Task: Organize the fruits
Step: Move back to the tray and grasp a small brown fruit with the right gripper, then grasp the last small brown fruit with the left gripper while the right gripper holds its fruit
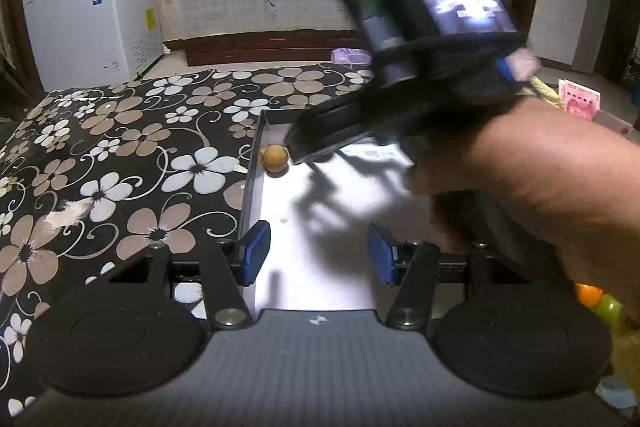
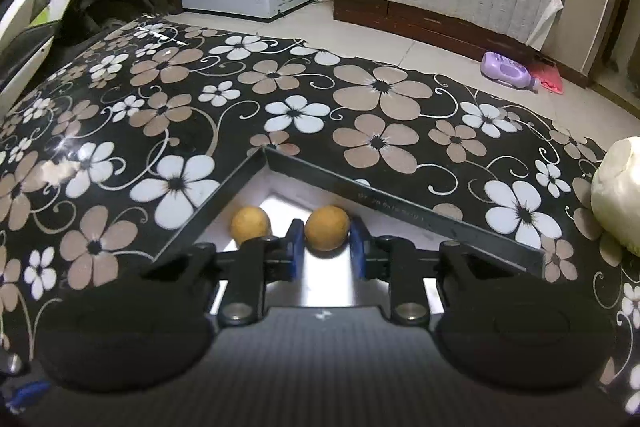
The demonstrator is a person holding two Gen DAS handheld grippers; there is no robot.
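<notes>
A dark-rimmed tray (image 2: 400, 207) with a white floor lies on the flowered table. My right gripper (image 2: 327, 239) hangs over the tray's far corner, shut on a small round brown fruit (image 2: 327, 225) that sits between its blue pads. A second brown fruit (image 2: 250, 223) lies in the tray just left of it, against the rim. In the left wrist view that loose fruit (image 1: 275, 158) rests by the tray's left rim (image 1: 249, 195), and the right gripper's body and the hand holding it cross above the tray. My left gripper (image 1: 318, 241) stands open over the tray's near end with nothing between its fingers.
A big whitish round thing (image 2: 618, 195) sits on the table at the right. An orange fruit (image 1: 588, 295) and a green one (image 1: 610, 309) show under the person's forearm. The flowered cloth (image 2: 160, 131) stretches left of the tray. A purple bottle (image 2: 506, 71) lies on the floor beyond.
</notes>
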